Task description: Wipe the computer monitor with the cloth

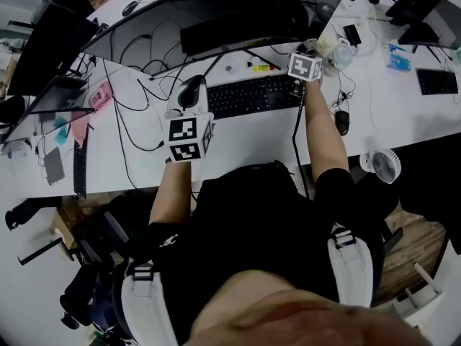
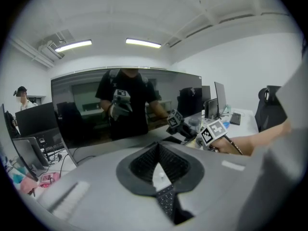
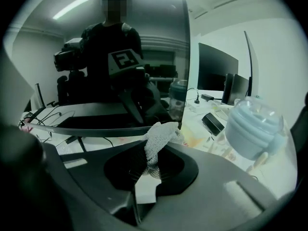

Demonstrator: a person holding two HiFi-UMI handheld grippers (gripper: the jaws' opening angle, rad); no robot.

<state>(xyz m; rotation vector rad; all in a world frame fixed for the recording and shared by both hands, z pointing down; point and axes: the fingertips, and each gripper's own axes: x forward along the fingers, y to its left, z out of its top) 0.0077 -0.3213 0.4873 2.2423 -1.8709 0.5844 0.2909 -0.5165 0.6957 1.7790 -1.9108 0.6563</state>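
On the head view I see the person seated at a white surface (image 1: 252,135) with the curved monitor (image 1: 216,16) across the top and a black keyboard (image 1: 256,94) in front of it. The left gripper (image 1: 191,96) hovers over the surface just left of the keyboard. The right gripper (image 1: 307,55) is stretched out past the keyboard's right end, near the monitor's right side. On the left gripper view, the fingers (image 2: 142,165) are clenched tip to tip with nothing between them. The dark screen fills the middle and mirrors the person and both grippers, and a strip of the keyboard shows below the fingers. On the right gripper view, the fingers (image 3: 120,170) are clenched on the white mesh cloth (image 3: 161,137), which stands up bunched from their tips close to the monitor's lower right corner. I can't tell whether it touches the screen. A pale lidded container (image 3: 255,129) stands to the right.
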